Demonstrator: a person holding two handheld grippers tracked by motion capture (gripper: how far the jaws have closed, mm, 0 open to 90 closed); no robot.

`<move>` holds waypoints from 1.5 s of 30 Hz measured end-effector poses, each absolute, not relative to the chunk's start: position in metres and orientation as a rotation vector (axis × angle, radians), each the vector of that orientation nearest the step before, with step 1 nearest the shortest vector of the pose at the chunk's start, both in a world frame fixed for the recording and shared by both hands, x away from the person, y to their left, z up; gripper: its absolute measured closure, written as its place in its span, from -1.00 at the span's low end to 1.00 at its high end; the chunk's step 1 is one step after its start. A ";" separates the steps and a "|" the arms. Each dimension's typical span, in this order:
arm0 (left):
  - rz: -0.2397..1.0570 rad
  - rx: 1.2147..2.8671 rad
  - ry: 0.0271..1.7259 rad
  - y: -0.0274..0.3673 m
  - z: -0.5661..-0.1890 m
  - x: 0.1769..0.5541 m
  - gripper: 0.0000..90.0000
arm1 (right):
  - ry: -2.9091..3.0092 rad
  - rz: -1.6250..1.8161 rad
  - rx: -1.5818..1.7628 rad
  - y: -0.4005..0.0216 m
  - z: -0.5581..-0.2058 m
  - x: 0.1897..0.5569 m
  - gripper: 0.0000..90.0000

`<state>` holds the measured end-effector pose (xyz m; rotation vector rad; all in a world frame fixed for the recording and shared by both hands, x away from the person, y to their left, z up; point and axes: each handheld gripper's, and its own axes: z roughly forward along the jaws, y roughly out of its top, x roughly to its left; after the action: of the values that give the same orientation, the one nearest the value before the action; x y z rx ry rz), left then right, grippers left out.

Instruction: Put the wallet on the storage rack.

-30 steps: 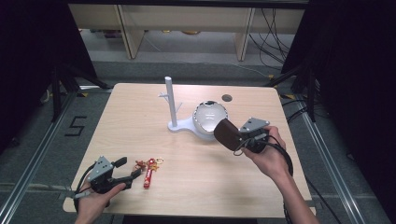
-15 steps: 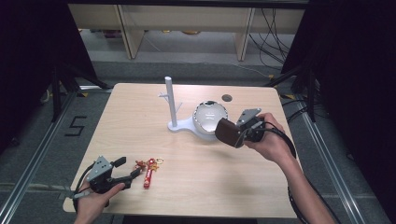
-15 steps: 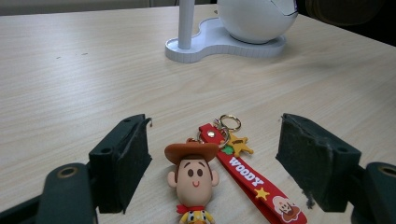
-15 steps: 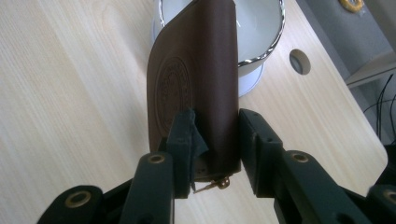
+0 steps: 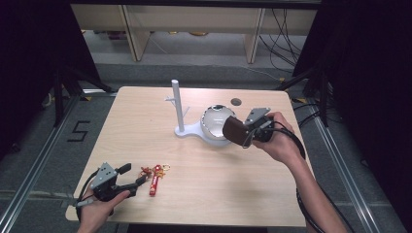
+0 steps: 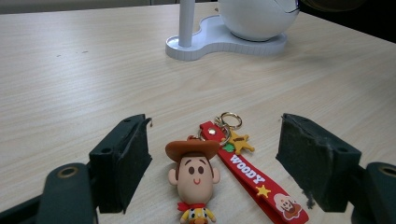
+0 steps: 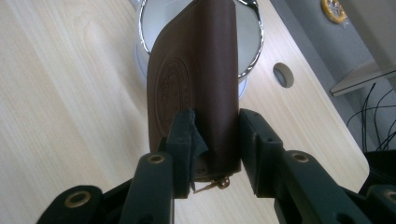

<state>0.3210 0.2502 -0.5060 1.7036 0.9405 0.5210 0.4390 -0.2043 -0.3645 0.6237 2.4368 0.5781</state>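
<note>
brown leather, smooth and folded, makes up the key pouch (image 7: 194, 88) that the right gripper (image 5: 243, 132) pinches near its lower end, jaws pressed on both faces. a small brass bit pokes out below the grip. the pouch hangs in the air just above and beside the white bowl (image 5: 214, 124), which sits on the white stand (image 5: 187, 132) with its upright post. the leather looks light and somewhat soft, so it would likely flex if held by a corner; a hold across the flat faces, as now, seems the surest, though the smooth surface could slip if the squeeze eases. a round stamped emblem marks one face.

well away from the bowl, toward the person's side of the table (image 5: 145, 111), the left gripper (image 5: 127, 183) rests with its jaws spread wide. a woody keychain (image 6: 195, 179) with a red strap (image 6: 254, 177) lies between them, untouched.
</note>
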 end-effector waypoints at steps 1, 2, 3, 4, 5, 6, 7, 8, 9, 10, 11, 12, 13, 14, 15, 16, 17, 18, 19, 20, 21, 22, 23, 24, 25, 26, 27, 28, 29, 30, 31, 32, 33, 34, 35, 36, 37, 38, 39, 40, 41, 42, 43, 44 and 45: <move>0.521 1.704 0.941 0.250 -0.506 0.321 -0.48 | 2.437 0.580 0.620 -0.204 -0.364 0.440 0.51; 0.536 1.716 0.921 0.251 -0.506 0.322 -0.48 | 2.435 0.576 0.599 -0.204 -0.364 0.441 0.51; 0.541 1.721 0.919 0.252 -0.506 0.322 -0.48 | 2.433 0.577 0.619 -0.203 -0.364 0.441 0.51; 0.541 1.722 0.918 0.252 -0.506 0.322 -0.48 | 2.434 0.580 0.622 -0.203 -0.363 0.442 0.51; 0.540 1.720 0.919 0.251 -0.506 0.322 -0.48 | 2.434 0.579 0.621 -0.203 -0.362 0.443 0.51; 0.540 1.721 0.919 0.251 -0.506 0.322 -0.48 | 2.431 0.579 0.603 -0.202 -0.362 0.444 0.51; 0.541 1.721 0.918 0.251 -0.506 0.322 -0.48 | 2.425 0.582 0.616 -0.202 -0.361 0.445 0.51; 0.541 1.722 0.919 0.251 -0.506 0.322 -0.48 | 2.428 0.578 0.616 -0.202 -0.360 0.445 0.51; 0.541 1.722 0.919 0.251 -0.506 0.322 -0.48 | 2.424 0.579 0.621 -0.201 -0.360 0.446 0.51; 0.540 1.721 0.919 0.251 -0.506 0.322 -0.48 | 2.423 0.579 0.619 -0.201 -0.360 0.447 0.51; 0.541 1.721 0.919 0.251 -0.506 0.322 -0.48 | 2.416 0.579 0.618 -0.201 -0.359 0.448 0.51; 0.544 1.721 0.917 0.251 -0.506 0.322 -0.48 | 2.420 0.579 0.615 -0.200 -0.359 0.449 0.51; 0.547 1.722 0.915 0.252 -0.506 0.322 -0.48 | 2.416 0.580 0.622 -0.200 -0.359 0.449 0.51; 0.547 1.721 0.915 0.252 -0.506 0.323 -0.48 | 2.412 0.580 0.613 -0.199 -0.359 0.451 0.51; 0.547 1.721 0.914 0.252 -0.506 0.323 -0.48 | 2.410 0.580 0.626 -0.198 -0.359 0.451 0.51; 0.548 1.722 0.914 0.252 -0.506 0.323 -0.48 | 2.409 0.580 0.620 -0.198 -0.359 0.452 0.51; 0.548 1.721 0.914 0.252 -0.506 0.322 -0.48 | 2.408 0.580 0.617 -0.198 -0.359 0.453 0.50; 0.547 1.721 0.914 0.252 -0.506 0.322 -0.48 | 2.410 0.580 0.600 -0.197 -0.359 0.454 0.50; 0.548 1.721 0.914 0.252 -0.506 0.323 -0.48 | 2.408 0.583 0.613 -0.196 -0.358 0.455 0.50; 0.548 1.722 0.914 0.252 -0.505 0.323 -0.48 | 2.405 0.584 0.611 -0.196 -0.358 0.456 0.51; 0.538 1.711 0.920 0.251 -0.506 0.322 -0.48 | 2.401 0.583 0.612 -0.195 -0.358 0.457 0.50; 0.533 1.707 0.930 0.251 -0.506 0.322 -0.48 | 2.399 0.582 0.620 -0.194 -0.358 0.457 0.50; 0.529 1.702 0.937 0.251 -0.506 0.321 -0.48 | 2.400 0.587 0.622 -0.194 -0.358 0.458 0.50; 0.532 1.701 0.936 0.251 -0.506 0.321 -0.47 | 2.396 0.587 0.612 -0.193 -0.357 0.460 0.50; 0.532 1.699 0.934 0.251 -0.506 0.321 -0.47 | 2.392 0.588 0.617 -0.192 -0.358 0.461 0.50; 0.528 1.693 0.945 0.250 -0.506 0.321 -0.47 | 2.395 0.590 0.617 -0.191 -0.358 0.461 0.50; 0.530 1.695 0.943 0.250 -0.506 0.321 -0.47 | 2.394 0.589 0.621 -0.190 -0.358 0.462 0.50; 0.539 1.698 0.926 0.251 -0.506 0.322 -0.47 | 2.392 0.590 0.607 -0.189 -0.358 0.464 0.50; 0.544 1.701 0.918 0.251 -0.506 0.322 -0.47 | 2.392 0.588 0.607 -0.188 -0.359 0.465 0.50; 0.532 1.695 0.937 0.251 -0.506 0.321 -0.47 | 2.386 0.588 0.604 -0.186 -0.359 0.466 0.50; 0.531 1.695 0.942 0.251 -0.506 0.321 -0.47 | 2.387 0.588 0.604 -0.185 -0.359 0.466 0.50; 0.538 1.702 0.926 0.251 -0.506 0.322 -0.47 | 2.386 0.590 0.598 -0.184 -0.359 0.467 0.50; 0.535 1.701 0.930 0.251 -0.506 0.322 -0.47 | 2.382 0.591 0.591 -0.182 -0.359 0.468 0.50; 0.532 1.701 0.934 0.251 -0.507 0.321 -0.47 | 2.381 0.589 0.591 -0.181 -0.359 0.469 0.50; 0.531 1.699 0.936 0.251 -0.507 0.321 -0.47 | 2.383 0.587 0.589 -0.180 -0.359 0.470 0.50; 0.530 1.699 0.936 0.250 -0.506 0.321 -0.47 | 2.386 0.589 0.584 -0.179 -0.360 0.471 0.50; 0.529 1.699 0.935 0.250 -0.506 0.321 -0.47 | 2.386 0.589 0.581 -0.178 -0.360 0.472 0.50; 0.528 1.704 0.936 0.251 -0.506 0.321 -0.47 | 2.385 0.587 0.581 -0.177 -0.361 0.473 0.50; 0.530 1.703 0.935 0.251 -0.506 0.321 -0.47 | 2.385 0.586 0.575 -0.175 -0.362 0.474 0.50; 0.534 1.705 0.930 0.251 -0.506 0.321 -0.47 | 2.385 0.585 0.573 -0.175 -0.362 0.475 0.50; 0.532 1.704 0.932 0.251 -0.506 0.321 -0.47 | 2.390 0.588 0.570 -0.173 -0.363 0.476 0.50; 0.533 1.704 0.930 0.251 -0.506 0.321 -0.47 | 2.390 0.586 0.571 -0.173 -0.363 0.477 0.50; 0.534 1.703 0.929 0.251 -0.506 0.321 -0.47 | 2.386 0.584 0.569 -0.171 -0.364 0.478 0.50; 0.535 1.705 0.928 0.251 -0.506 0.321 -0.47 | 2.388 0.585 0.567 -0.171 -0.364 0.479 0.50; 0.538 1.706 0.923 0.251 -0.506 0.322 -0.47 | 2.391 0.583 0.561 -0.170 -0.365 0.480 0.50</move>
<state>0.3216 0.2515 -0.5064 1.7064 0.9230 0.5375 0.4802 -0.1696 -0.3654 0.5610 2.3910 0.5830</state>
